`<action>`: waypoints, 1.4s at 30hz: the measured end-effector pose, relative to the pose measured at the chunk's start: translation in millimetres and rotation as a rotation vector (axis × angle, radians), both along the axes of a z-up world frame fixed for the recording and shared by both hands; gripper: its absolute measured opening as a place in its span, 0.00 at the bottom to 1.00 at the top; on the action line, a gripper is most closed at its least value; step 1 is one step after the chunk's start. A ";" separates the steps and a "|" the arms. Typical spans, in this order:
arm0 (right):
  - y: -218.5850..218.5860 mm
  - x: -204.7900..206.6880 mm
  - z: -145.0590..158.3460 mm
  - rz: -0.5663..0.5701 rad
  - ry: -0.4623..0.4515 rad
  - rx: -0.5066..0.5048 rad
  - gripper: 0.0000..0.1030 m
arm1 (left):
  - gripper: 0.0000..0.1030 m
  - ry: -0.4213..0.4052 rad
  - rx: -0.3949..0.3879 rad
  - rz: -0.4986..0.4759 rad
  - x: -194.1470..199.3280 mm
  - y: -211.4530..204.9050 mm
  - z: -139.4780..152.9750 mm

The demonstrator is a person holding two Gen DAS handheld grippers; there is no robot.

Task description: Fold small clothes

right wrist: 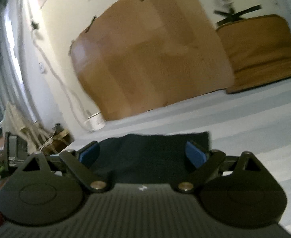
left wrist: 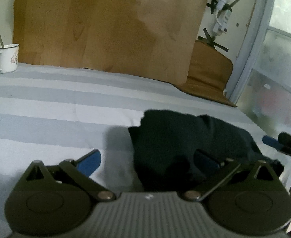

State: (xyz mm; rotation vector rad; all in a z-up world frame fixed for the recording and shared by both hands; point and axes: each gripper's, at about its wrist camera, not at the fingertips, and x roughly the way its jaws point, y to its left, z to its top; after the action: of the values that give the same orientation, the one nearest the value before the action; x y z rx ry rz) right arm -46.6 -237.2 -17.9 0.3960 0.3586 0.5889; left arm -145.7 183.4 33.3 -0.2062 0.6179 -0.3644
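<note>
Nearest the left wrist camera, the left gripper (left wrist: 149, 161) has its two blue-padded fingers spread wide apart, released and clamping nothing; its left pad (left wrist: 89, 161) hangs over bare bedding while its right pad lies against the small dark navy cloth garment (left wrist: 177, 138). That garment sits rumpled on the grey-and-white striped bed sheet (left wrist: 56, 103), toward the sheet's right edge as the left wrist view shows it, with one corner raised. At the far right of the same view, the blue tip and black frame of the right gripper (left wrist: 272, 141) reach in just beside the garment.

From the right wrist view, the right gripper (right wrist: 143, 153) is also splayed open, its blue pads standing at either side of the garment (right wrist: 151, 154), which lies flatter here with a straight far edge; whether the pads touch the cloth cannot be told, and nothing is pinched between them.

At the far edge of the bed, a large brown cardboard sheet (left wrist: 109, 27) leans against the cream wall, black tape strips at its corners. A white enamel mug with a spoon in it (left wrist: 7, 58) stands at the sheet's far left corner, beside the cardboard. A brown cushion (left wrist: 207, 73) rests at the far right corner, below a white power strip taped to the wall (left wrist: 222, 19).
</note>
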 end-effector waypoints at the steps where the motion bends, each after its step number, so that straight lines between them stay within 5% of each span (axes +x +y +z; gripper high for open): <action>1: -5.2 1.6 -2.1 -0.014 0.028 0.006 0.92 | 1.00 0.013 -0.004 0.000 4.0 2.4 1.5; 9: -39.6 11.1 -33.1 -0.056 0.280 0.174 0.93 | 1.00 0.159 -0.121 -0.061 44.7 12.0 -4.1; 16: -20.0 35.1 -43.9 0.012 0.382 0.141 0.93 | 1.00 0.260 -0.238 -0.137 52.9 3.3 -24.3; 33: -17.0 31.6 -45.0 0.034 0.348 0.166 1.00 | 1.00 0.215 -0.114 -0.159 46.1 -21.9 -26.6; 42: -14.0 34.9 -42.3 0.024 0.354 0.172 1.00 | 1.00 0.237 -0.209 -0.150 50.9 -8.3 -28.9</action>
State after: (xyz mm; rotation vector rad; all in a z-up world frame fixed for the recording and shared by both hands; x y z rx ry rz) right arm -11.6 -251.2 -60.3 0.6655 0.6544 0.5748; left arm -94.7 175.1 4.3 -0.4085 0.8315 -0.5557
